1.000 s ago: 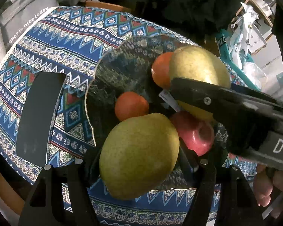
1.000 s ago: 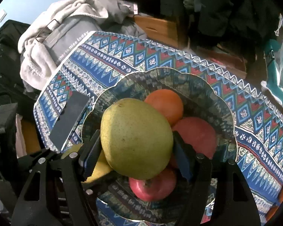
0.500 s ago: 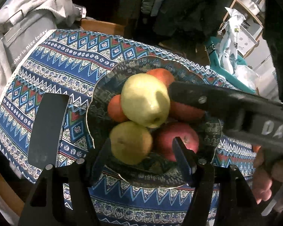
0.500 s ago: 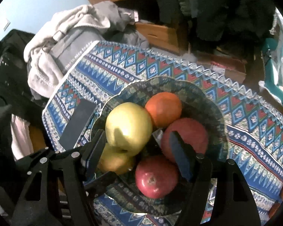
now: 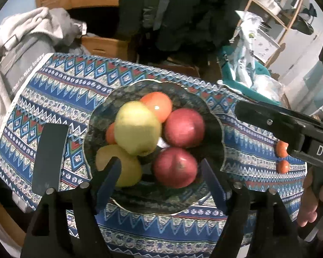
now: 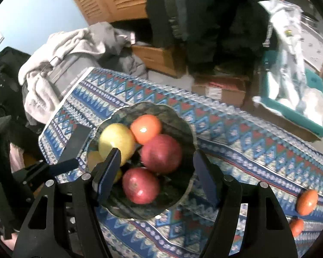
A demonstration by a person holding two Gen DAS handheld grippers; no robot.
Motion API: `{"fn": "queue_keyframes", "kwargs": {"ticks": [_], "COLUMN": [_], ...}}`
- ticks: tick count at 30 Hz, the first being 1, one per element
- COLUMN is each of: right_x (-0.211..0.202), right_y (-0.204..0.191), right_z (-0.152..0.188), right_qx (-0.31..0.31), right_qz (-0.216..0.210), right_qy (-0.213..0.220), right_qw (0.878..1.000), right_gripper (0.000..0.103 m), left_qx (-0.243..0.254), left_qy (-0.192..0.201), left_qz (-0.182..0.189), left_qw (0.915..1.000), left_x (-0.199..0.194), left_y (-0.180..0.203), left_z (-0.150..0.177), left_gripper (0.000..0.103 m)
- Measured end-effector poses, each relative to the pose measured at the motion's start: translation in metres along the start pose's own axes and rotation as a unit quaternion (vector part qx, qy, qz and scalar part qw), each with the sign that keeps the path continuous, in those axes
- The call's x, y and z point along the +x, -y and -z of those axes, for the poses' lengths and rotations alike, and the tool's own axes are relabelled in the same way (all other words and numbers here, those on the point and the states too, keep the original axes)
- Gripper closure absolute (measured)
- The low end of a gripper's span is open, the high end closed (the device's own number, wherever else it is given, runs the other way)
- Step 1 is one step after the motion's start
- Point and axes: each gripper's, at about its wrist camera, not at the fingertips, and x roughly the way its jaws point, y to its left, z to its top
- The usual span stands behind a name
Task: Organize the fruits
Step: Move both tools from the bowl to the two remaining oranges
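Black plastic jaws fill the bottom of both wrist views: the left gripper (image 5: pixel 161 185) and the right gripper (image 6: pixel 157 172) each stand spread wide and carry nothing, hanging just short of the dark patterned bowl (image 5: pixel 213 116) on the blue zigzag tablecloth (image 5: pixel 60 94). Inside, nearest, lie a red apple (image 5: pixel 175 167) and a yellow pear (image 5: pixel 127 172), with a second pear (image 5: pixel 137 129) heaped on top of the pile, then another red apple (image 5: pixel 184 128) and an orange (image 5: pixel 158 105) at the far side. Two small oranges (image 6: pixel 307 201) remain outside on the cloth, well apart from the bowl (probably the next pick). They look firm, light and smooth-skinned, likely to roll, so I would pinch one across its widest middle, gently. Beyond the table sit grey clothes (image 6: pixel 53 64) and cardboard boxes (image 6: pixel 221 88).
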Motion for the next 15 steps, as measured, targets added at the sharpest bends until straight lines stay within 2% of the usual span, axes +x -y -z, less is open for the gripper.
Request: {"fn": "queue_keyframes", "kwargs": {"ticks": [15], "right_x": [-0.063], "right_y": [0.051], "right_z": [0.028], "right_qx": [0.022], "right_qz": [0.058], "right_qy": [0.038], "right_qw": [0.997], "right_gripper": [0.031], "left_qx": [0.071], "left_qy": [0.012], "left_qz": [-0.008], "left_qw": [0.9974], "left_x": [-0.008], "left_y": [0.065], "left_z": [-0.001], "left_gripper": [0.022]}}
